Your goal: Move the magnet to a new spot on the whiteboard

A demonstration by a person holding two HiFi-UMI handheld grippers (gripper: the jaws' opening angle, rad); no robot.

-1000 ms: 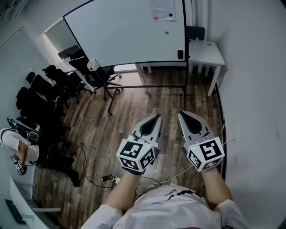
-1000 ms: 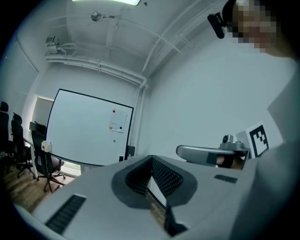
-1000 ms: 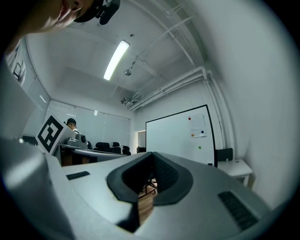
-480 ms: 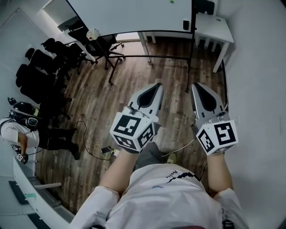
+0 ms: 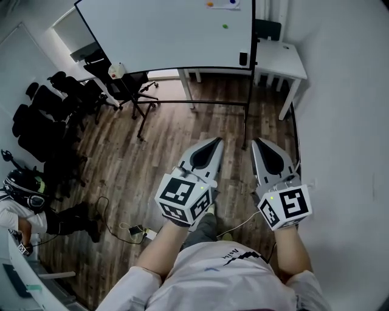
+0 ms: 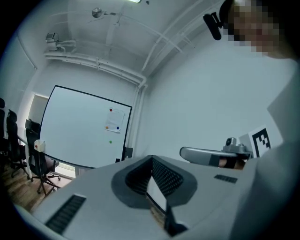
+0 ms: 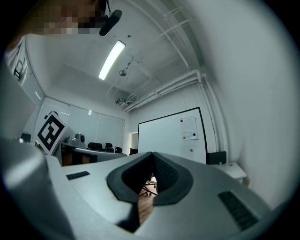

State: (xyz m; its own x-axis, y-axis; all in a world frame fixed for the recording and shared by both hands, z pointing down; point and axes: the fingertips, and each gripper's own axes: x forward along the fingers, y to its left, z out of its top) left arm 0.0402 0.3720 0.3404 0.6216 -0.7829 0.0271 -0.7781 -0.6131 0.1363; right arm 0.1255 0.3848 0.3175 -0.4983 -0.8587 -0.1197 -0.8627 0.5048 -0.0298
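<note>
Green round magnet sits alone on the large white whiteboard, well ahead of both sets of jaw tips and touched by neither. The left gripper has its jaws clenched tip to tip with nothing between them. The right gripper, just beside it, is likewise pressed closed and empty. Beneath both tips lies dark wood-plank floor. Farther ahead, above the green one, an orange magnet and a blue magnet sit on a paper sheet. Right of the board stands a white table; left of it, a black office chair.
</note>
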